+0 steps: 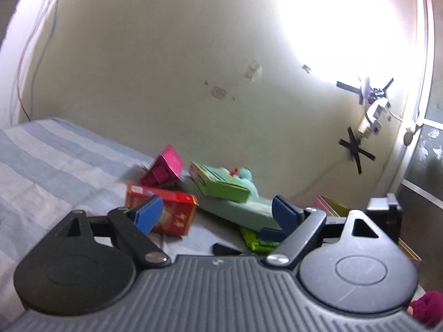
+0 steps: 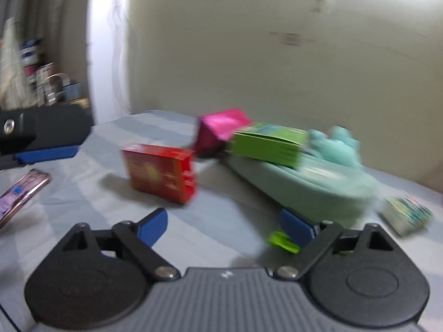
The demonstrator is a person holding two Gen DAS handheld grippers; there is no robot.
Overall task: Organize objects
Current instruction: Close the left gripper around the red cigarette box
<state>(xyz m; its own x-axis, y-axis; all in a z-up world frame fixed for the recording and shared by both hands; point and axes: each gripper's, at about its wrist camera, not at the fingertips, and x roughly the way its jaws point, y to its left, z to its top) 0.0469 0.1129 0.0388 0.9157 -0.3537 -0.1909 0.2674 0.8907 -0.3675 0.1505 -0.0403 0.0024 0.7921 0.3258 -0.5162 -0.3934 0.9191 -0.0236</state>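
Left hand-held gripper [image 1: 214,214]: released, blue pads spread wide, nothing clamped between them, raised over the striped blue-and-white bed sheet [image 1: 49,160]. Right hand-held gripper [image 2: 223,225]: likewise released, jaws at their widest, empty, low over the same sheet.

Ahead of both, a loose cluster near the pale wall:
- red rectangular cardboard box [image 2: 160,173], standing on edge, apart from the rest on the left.
- magenta cardboard box [image 2: 221,131], tilted, behind the red one and close beside the green one.
- lime-green flat cardboard box [image 2: 267,145], resting aslant on top of a mint-green soft pouch [image 2: 313,186].
- turquoise plush toy [image 2: 336,148], at the far end of the pouch, just behind the green box.
- small lime-green flat packet [image 1: 259,242], lying on the sheet, partly under the pouch's near edge.
- small printed card pack [image 2: 405,214], on the sheet to the right of the pouch.

At left edge of right view: smartphone [image 2: 19,196] lying on the sheet, beside the other gripper's blue pad. Much motion blur in right view; labels unreadable.
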